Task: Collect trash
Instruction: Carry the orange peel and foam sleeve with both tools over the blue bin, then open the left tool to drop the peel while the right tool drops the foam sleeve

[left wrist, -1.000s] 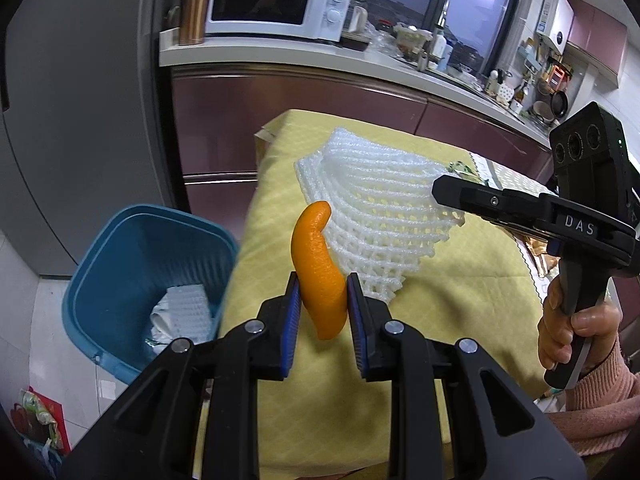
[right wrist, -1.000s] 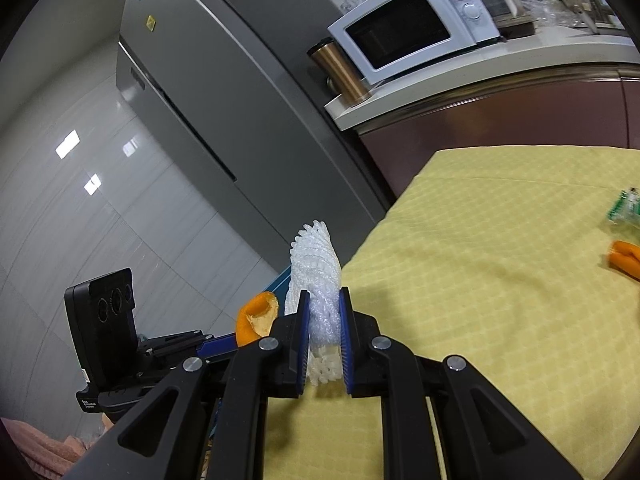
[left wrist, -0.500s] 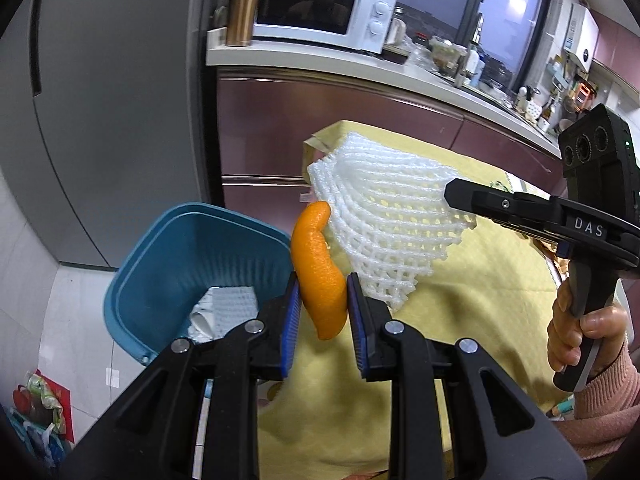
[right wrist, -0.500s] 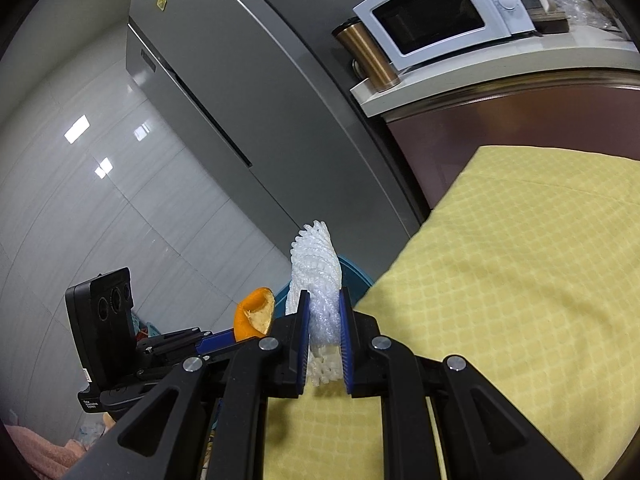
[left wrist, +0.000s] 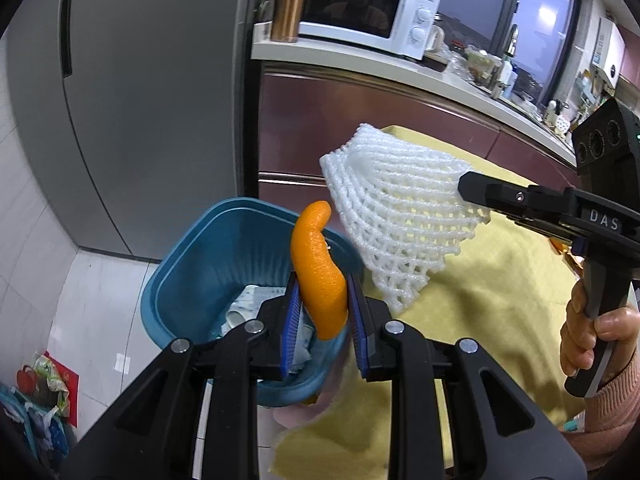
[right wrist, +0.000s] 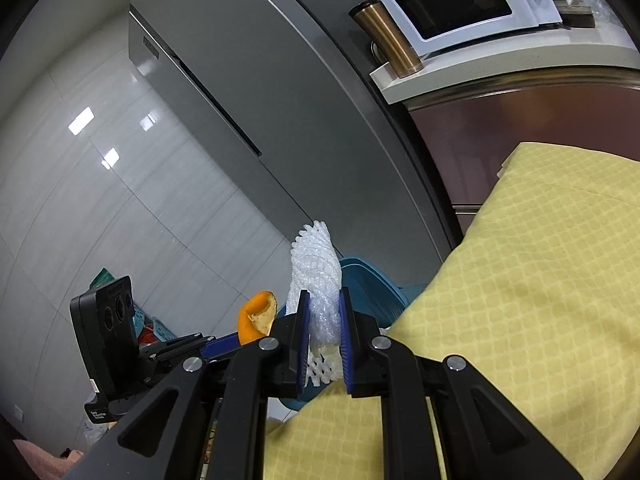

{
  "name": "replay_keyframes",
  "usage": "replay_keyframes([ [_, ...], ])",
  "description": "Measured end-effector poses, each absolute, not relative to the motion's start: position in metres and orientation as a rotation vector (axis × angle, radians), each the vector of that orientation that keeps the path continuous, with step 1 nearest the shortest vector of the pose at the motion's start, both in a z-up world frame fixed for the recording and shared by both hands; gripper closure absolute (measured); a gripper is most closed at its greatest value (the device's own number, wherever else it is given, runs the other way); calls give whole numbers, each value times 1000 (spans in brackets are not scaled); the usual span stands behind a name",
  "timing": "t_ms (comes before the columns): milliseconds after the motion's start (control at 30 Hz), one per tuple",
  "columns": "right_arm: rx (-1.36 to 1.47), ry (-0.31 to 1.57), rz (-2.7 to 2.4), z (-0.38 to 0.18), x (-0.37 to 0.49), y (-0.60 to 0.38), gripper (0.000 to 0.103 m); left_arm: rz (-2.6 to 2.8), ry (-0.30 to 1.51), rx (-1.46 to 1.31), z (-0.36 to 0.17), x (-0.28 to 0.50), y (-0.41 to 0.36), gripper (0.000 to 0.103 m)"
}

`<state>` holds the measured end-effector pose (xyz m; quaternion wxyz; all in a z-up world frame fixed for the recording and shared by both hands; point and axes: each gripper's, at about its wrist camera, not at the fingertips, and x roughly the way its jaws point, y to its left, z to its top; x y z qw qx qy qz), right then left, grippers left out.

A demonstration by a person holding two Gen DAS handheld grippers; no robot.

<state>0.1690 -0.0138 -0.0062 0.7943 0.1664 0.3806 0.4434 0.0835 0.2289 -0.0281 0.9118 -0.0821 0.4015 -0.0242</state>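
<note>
The left gripper (left wrist: pixel 322 312) is clamped on an orange peel (left wrist: pixel 320 276), which stands up from between the blue pads and curls over at its tip. In the left wrist view the peel shows in front of the rim of a blue bin (left wrist: pixel 208 256) that stands on the tiled floor beside the table's end; crumpled white trash (left wrist: pixel 256 304) lies inside it. The right gripper (right wrist: pixel 324 344) is clamped on a white foam net (right wrist: pixel 316 276), pinched at its narrow end so that the wide end fans out in the air near the edge of the yellow tablecloth (right wrist: pixel 540 300). A hand (left wrist: pixel 592 332) in a pink sleeve grips the right gripper's handle. Net and peel are close together but apart.
</note>
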Motion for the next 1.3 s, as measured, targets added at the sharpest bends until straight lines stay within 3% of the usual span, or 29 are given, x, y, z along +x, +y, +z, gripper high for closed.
replay_keyframes([
  [1300, 187, 1033, 917, -59, 190, 73, 86, 59, 990, -227, -114, 143, 270, 77],
])
